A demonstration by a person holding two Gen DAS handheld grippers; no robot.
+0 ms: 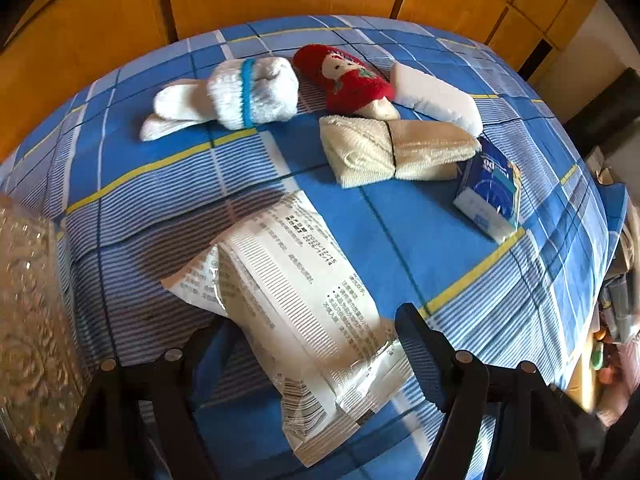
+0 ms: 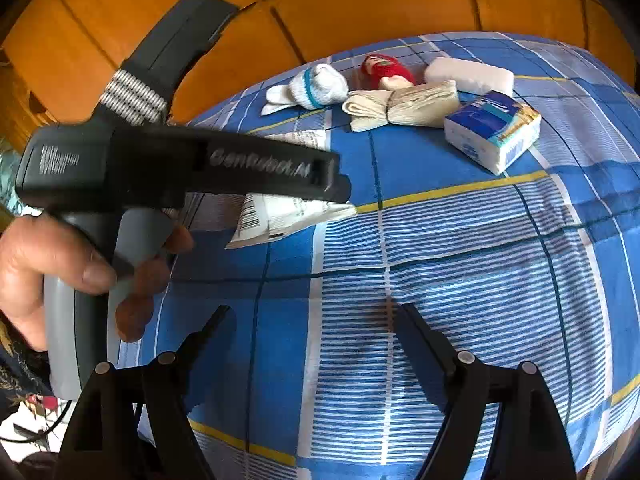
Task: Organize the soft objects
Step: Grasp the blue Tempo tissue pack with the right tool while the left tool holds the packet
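One crinkled white printed packet [image 1: 296,304] between the left gripper's [image 1: 308,332] spread fingers [image 1: 420,344], unpinched.

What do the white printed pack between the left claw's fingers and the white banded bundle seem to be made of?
Printed pack: apparently thin plastic film, glossy; it crinkles and shows glare at its clear end seams. White bundle: seemingly knitted fabric, likely socks, matte and fuzzy, ribbed, with a blue band.

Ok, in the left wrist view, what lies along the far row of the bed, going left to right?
White socks with the blue band → red doll sock → white folded cloth. The beige towel bundle sits nearer, overlapping that row, so I leave it out of the order.
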